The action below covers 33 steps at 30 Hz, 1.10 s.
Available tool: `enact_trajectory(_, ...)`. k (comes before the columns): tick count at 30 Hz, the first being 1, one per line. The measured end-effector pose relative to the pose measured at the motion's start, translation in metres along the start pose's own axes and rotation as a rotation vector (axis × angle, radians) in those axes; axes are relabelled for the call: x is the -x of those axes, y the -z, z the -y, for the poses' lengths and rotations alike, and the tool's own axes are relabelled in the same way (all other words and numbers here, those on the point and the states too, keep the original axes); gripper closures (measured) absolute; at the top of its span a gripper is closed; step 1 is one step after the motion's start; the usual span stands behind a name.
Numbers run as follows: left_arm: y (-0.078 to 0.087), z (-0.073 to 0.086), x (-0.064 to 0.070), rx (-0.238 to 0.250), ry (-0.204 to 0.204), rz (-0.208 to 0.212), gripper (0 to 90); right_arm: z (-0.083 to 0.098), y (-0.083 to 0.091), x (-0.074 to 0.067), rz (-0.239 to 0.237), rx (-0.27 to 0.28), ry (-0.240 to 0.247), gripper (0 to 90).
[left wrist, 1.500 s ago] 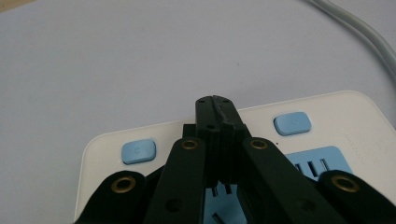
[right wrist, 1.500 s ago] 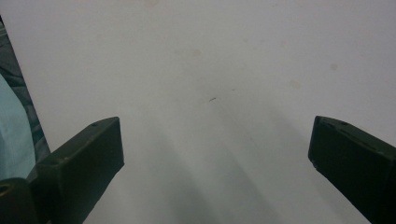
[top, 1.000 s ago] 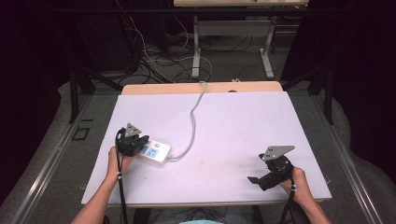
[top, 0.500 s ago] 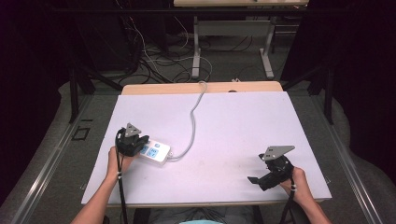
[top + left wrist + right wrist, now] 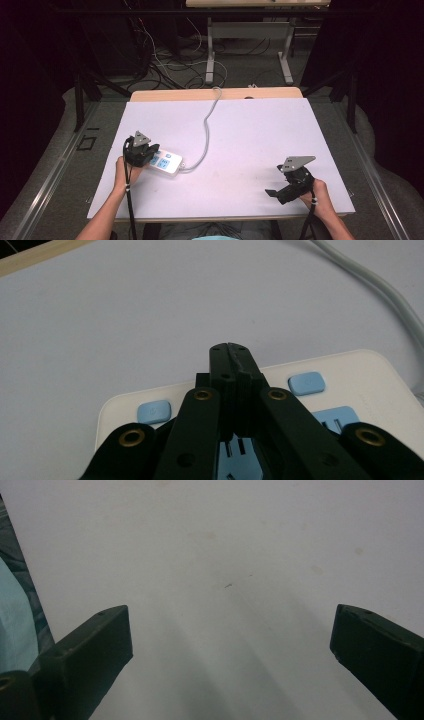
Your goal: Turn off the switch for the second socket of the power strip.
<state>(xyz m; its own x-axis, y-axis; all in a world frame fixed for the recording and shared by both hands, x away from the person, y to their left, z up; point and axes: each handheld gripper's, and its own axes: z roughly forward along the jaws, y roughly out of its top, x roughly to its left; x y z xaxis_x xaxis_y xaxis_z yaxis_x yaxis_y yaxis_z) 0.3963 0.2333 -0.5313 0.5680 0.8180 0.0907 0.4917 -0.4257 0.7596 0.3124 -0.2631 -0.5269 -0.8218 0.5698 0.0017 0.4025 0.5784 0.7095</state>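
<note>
Lying flat near the left front of a white table (image 5: pixel 250 130), a white power strip (image 5: pixel 167 163) with pale blue buttons and blue socket faces sits with its long side angled slightly toward the person. Its grey cord (image 5: pixel 207 127) leaves the right end, curves up across the tabletop and drops over the far edge. The left gripper (image 5: pixel 145 152), held in the person's left hand (image 5: pixel 122 172), hovers over the strip's left end; the left gripper view shows its two black jaws pressed together with nothing between them, their joined tip above the casing between two blue buttons (image 5: pixel 306 383); whether the tip touches the casing cannot be told. Well apart, at the table's right front corner, the right gripper (image 5: pixel 272 192) rests in the person's right hand (image 5: pixel 320 197), pointing left across bare tabletop, its jaws spread wide and empty in the right gripper view. Beyond the table, dark floor holds tangled cables (image 5: pixel 165 60) and the legs of another desk (image 5: pixel 210 55).
</note>
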Motion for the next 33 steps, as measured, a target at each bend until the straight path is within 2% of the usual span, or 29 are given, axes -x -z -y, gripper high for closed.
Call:
enact_trajectory(7,0.003,-0.003,0.001,0.037,0.011,0.003,89.9,0.0,0.0,0.0,0.002,-0.001,-0.001,2.9)
enact_trajectory(9,0.003,-0.004,0.001,0.029,0.019,-0.005,70.9,0.0,0.0,0.0,0.001,-0.001,0.0,2.9)
enact_trajectory(10,0.003,-0.005,0.0,0.012,0.022,-0.01,70.9,0.0,0.0,0.0,0.001,-0.001,0.0,2.9)
enact_trajectory(11,0.003,-0.005,0.0,0.012,0.03,-0.012,64.9,0.0,0.0,0.0,0.001,-0.001,0.001,2.9)
enact_trajectory(13,0.003,-0.006,0.0,0.009,0.04,-0.022,42.7,0.0,0.0,0.0,0.001,-0.001,0.001,2.9)
enact_trajectory(14,0.003,-0.007,0.0,0.008,0.039,-0.022,34.6,0.0,0.0,0.0,0.0,-0.001,0.001,2.9)
enact_trajectory(17,0.005,-0.009,0.002,0.01,0.047,-0.032,18.3,0.0,0.0,0.0,0.0,0.0,0.0,2.8)
enact_trajectory(21,0.006,-0.01,0.002,-0.001,0.045,-0.033,7.2,0.0,0.0,0.0,-0.001,0.0,0.002,2.9)
enact_trajectory(24,0.006,-0.01,0.003,-0.008,0.04,-0.038,0.0,0.0,0.0,0.0,0.0,0.003,0.001,2.9)
enact_trajectory(33,0.01,-0.009,0.001,0.004,0.049,-0.036,0.0,0.0,0.001,0.0,0.002,0.002,0.001,2.9)
